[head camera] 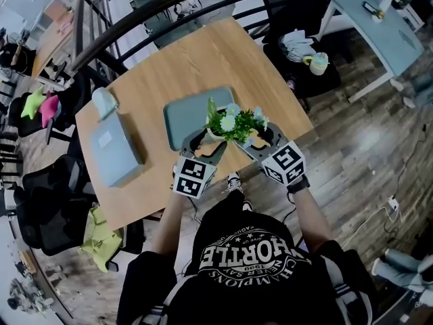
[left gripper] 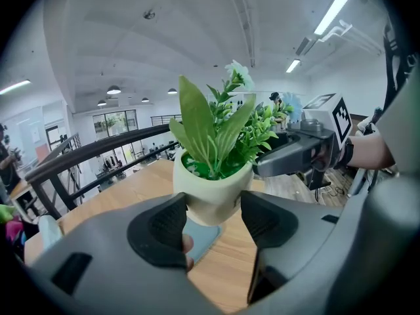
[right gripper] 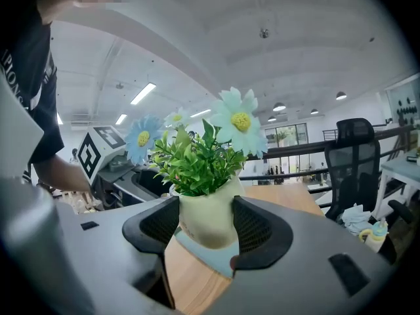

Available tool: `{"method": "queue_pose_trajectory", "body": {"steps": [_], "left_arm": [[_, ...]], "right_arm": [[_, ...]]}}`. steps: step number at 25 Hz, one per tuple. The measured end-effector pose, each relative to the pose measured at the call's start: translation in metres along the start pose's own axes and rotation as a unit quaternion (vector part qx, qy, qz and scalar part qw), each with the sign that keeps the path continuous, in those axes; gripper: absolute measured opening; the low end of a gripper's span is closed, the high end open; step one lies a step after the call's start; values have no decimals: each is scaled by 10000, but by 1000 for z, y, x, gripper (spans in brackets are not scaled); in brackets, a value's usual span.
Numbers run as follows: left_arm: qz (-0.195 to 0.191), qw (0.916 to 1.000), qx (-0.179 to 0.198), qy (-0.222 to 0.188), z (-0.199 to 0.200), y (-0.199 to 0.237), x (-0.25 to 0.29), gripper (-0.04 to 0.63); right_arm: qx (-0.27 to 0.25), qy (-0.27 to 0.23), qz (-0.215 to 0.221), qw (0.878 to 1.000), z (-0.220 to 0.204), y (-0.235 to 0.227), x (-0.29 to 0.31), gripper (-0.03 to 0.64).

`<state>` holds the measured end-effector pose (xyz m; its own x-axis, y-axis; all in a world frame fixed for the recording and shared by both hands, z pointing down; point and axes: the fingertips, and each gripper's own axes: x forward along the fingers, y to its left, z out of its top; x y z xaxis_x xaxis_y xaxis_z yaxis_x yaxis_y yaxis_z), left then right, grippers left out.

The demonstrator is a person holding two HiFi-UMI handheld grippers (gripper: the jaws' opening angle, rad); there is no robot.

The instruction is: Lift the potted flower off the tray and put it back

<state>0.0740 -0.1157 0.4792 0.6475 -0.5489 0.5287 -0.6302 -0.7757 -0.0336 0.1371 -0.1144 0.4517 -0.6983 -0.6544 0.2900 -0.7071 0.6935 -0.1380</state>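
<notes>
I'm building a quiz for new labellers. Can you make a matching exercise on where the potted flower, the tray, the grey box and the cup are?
Things:
1. potted flower
2. tray
3. grey box
4. cup

Places:
A. on the black chair
B. flat in the middle of the wooden table
C. gripped by the left hand-held gripper and the right hand-held gripper
D. on the table, left of the tray in the head view

Pairs: 1-C, 2-B, 3-D, 4-A
</notes>
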Motion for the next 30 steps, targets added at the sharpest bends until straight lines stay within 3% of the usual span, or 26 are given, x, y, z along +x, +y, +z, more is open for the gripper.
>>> {"method": "queue_pose_trajectory", "body": {"steps": [15,30], "left_arm": [[-16,10000,-39,49,-17,72,34,278],[214,9982,-490,279,-61,112,84,278]], "right_arm": [[17,244,76,9997,-6,-32,82,275],[17,614,421,9972,-39,-68,139,275]]}}
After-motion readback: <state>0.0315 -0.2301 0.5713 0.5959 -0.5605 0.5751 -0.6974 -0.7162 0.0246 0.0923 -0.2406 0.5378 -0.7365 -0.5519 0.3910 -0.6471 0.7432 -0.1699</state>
